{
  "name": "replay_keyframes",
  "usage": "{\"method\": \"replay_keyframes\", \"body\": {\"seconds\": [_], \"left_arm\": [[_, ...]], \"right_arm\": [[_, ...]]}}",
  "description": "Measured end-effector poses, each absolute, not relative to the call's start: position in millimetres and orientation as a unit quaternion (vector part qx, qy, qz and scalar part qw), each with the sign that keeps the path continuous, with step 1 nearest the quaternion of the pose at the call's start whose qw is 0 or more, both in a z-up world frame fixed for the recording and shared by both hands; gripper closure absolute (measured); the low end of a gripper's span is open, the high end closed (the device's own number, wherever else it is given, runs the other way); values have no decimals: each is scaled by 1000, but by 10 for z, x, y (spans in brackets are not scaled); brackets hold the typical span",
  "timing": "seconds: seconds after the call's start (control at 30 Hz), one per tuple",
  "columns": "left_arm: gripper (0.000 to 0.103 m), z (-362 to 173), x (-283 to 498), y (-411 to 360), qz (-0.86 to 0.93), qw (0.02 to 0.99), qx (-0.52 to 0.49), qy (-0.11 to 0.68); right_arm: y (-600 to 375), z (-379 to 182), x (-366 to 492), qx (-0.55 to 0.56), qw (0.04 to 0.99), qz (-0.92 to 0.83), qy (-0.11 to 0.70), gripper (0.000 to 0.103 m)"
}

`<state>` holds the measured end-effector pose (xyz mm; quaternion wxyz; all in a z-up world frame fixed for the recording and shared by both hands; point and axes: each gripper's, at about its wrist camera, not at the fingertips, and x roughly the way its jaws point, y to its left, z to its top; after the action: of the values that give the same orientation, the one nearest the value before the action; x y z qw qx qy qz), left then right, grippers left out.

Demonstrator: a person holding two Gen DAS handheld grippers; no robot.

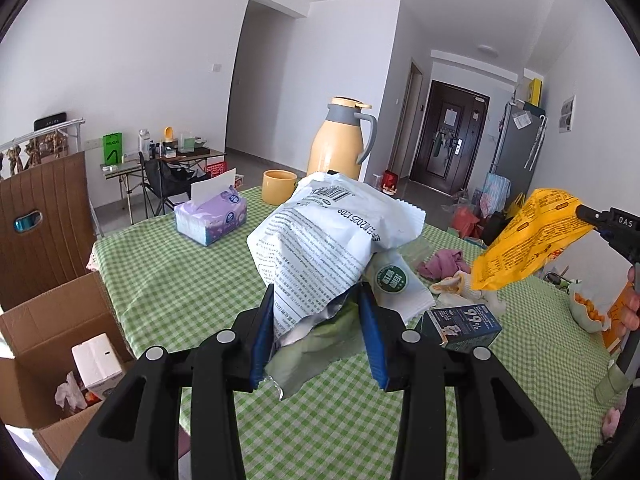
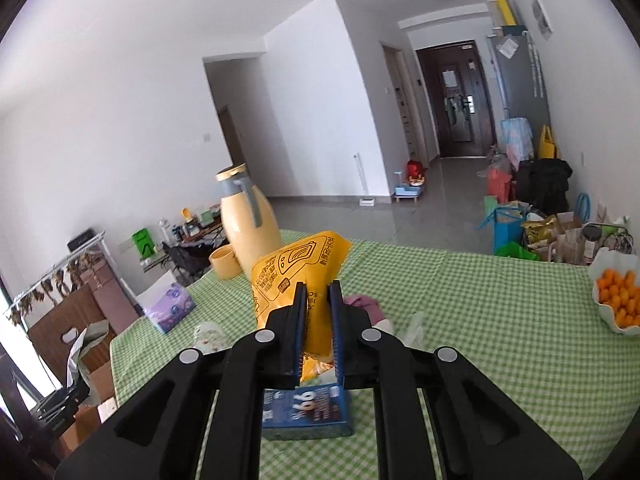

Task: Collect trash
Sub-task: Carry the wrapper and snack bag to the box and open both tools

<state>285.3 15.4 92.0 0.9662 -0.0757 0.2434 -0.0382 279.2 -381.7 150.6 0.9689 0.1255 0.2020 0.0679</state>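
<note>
Trash is clamped in both claws above the green checked table: a white wrapper between the left gripper pads, a yellow wrapper pinched by the right gripper.

On the tabletop, a tissue box sits left, a jug and cup at the far edge, a small carton near the front. A cardboard box stands on the floor, left of the tabletop.

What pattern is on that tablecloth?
The tablecloth has a green-and-white gingham check, clearest in the right wrist view.
</note>
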Motion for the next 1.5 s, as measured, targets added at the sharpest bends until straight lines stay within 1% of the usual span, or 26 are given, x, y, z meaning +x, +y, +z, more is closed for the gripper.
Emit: {"method": "replay_keyframes", "body": {"seconds": [0.17,0.37,0.47,0.57,0.63,0.77,0.9,1.0,1.27,1.37,1.43,1.47,1.5], "left_arm": [[66,934,2717,459,-7,969,-85,234],[66,795,2512,1355,85,958,-131,241],[66,687,2312,1920,145,947,-148,246],[66,611,2078,2460,208,932,-161,249],[66,552,1888,2859,251,917,-176,254],[66,464,1519,3422,316,893,-190,258],[66,383,1229,3740,353,875,-203,261],[66,323,1120,3879,363,869,-206,264],[66,92,1253,3972,354,862,-216,290],[66,-99,1412,4004,345,860,-214,310],[66,-211,1516,4018,337,856,-219,324],[66,-275,1564,4022,328,856,-223,332],[66,-327,1621,4024,324,854,-224,339]], "right_arm": [[-3226,1548,2876,94,967,114,208,92],[-1847,1421,3236,60,941,224,244,92],[-873,1256,3368,49,915,297,270,92],[-95,1045,3465,53,885,352,299,92],[559,843,3505,59,856,393,332,92],[1476,498,3483,57,810,441,383,92],[2116,198,3429,45,779,463,420,92],[2399,19,3426,34,772,459,438,91],[2689,-490,3641,3,769,420,482,91],[2646,-658,3672,-8,772,397,496,84],[2661,-781,3726,-9,765,386,516,82],[2662,-827,3731,-9,763,385,520,76],[2659,-862,3745,-12,760,381,527,62]]}}
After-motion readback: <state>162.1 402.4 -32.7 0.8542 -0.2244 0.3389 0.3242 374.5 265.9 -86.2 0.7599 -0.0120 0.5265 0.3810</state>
